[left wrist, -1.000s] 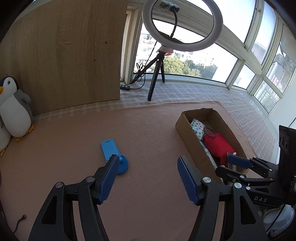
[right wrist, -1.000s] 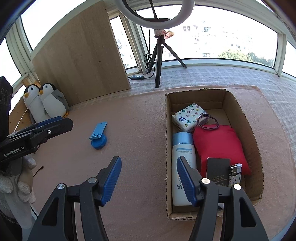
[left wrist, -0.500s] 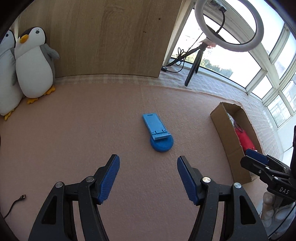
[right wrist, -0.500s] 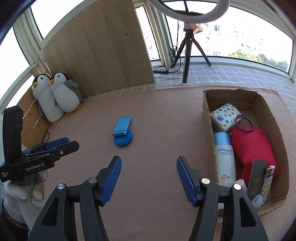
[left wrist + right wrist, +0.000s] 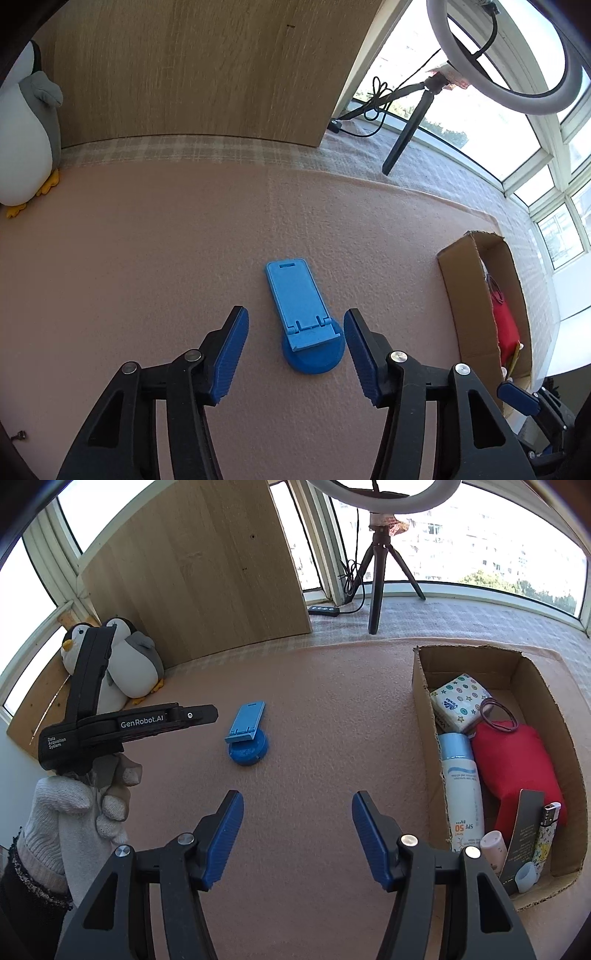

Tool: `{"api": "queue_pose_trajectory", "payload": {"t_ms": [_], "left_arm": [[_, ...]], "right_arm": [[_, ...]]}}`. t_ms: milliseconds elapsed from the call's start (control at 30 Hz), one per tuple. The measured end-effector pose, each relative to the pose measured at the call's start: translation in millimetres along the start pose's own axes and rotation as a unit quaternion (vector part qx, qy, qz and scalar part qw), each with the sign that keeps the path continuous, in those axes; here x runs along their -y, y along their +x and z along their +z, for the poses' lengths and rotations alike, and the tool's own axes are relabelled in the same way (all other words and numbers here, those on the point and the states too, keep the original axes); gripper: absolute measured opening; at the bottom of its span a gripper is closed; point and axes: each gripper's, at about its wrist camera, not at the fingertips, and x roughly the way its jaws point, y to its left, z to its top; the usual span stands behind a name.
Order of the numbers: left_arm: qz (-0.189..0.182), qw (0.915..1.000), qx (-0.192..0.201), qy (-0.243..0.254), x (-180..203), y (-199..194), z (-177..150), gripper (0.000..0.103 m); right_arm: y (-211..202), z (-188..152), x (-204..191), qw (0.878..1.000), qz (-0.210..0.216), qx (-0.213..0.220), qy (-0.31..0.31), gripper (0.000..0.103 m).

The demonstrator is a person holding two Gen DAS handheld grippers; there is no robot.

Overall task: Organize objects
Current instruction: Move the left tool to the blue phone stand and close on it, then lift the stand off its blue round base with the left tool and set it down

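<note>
A blue phone stand (image 5: 298,295) lies flat on the pink mat, its round base (image 5: 314,356) nearest me. My left gripper (image 5: 295,319) hangs just above it, and its jaws are closing. The base sits between the blue pads without either one pressing on it. In the right wrist view a gloved hand (image 5: 74,812) holds the left gripper (image 5: 208,714) just left of the stand (image 5: 246,734). My right gripper (image 5: 297,799) stands open over bare mat with nothing between its fingers. The cardboard box (image 5: 421,690) to its right holds a sunscreen bottle (image 5: 463,790), a red pouch (image 5: 513,757) and a tissue pack (image 5: 460,701).
Two plush penguins (image 5: 136,664) lean on a wooden board (image 5: 207,572) at the back left. A ring light on a tripod (image 5: 376,576) and a power strip (image 5: 324,610) stand behind the mat by the windows. A lighter (image 5: 548,818) and small bottles fill the box's near end.
The left gripper has dropped down and forward onto the phone stand, which now lies between its jaws; they stand narrower than before. The right gripper swung left, then held still.
</note>
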Motion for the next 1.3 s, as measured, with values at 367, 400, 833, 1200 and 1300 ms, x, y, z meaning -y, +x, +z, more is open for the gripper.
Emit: {"api": "queue_pose_trajectory", "payload": {"t_ms": [367, 400, 833, 1200, 1300], "left_arm": [[0.040, 0.9976, -0.049, 0.028, 18.7, 52.2, 20.4, 0.050], [0.041, 0.9975, -0.051, 0.027, 18.0, 54.8, 20.9, 0.049], [0.071, 0.9954, -0.057, 0.031, 3.9, 63.0, 22.2, 0.039], [0.085, 0.9945, -0.038, 0.048, -27.4, 36.8, -11.7, 0.039], [0.077, 0.9954, -0.030, 0.048, -32.1, 21.4, -36.5, 0.039]], "right_arm": [[6.0, -6.0, 19.7, 1.000, -0.010, -0.011, 0.013, 0.057], [6.2, -6.2, 20.5, 1.000, -0.010, -0.012, 0.014, 0.057], [13.2, -10.2, 19.8, 1.000, -0.011, -0.025, 0.014, 0.057], [18.9, -8.9, 8.8, 1.000, -0.001, -0.027, 0.005, 0.057], [20.5, -8.7, 4.5, 1.000, 0.002, -0.027, 0.000, 0.057]]}}
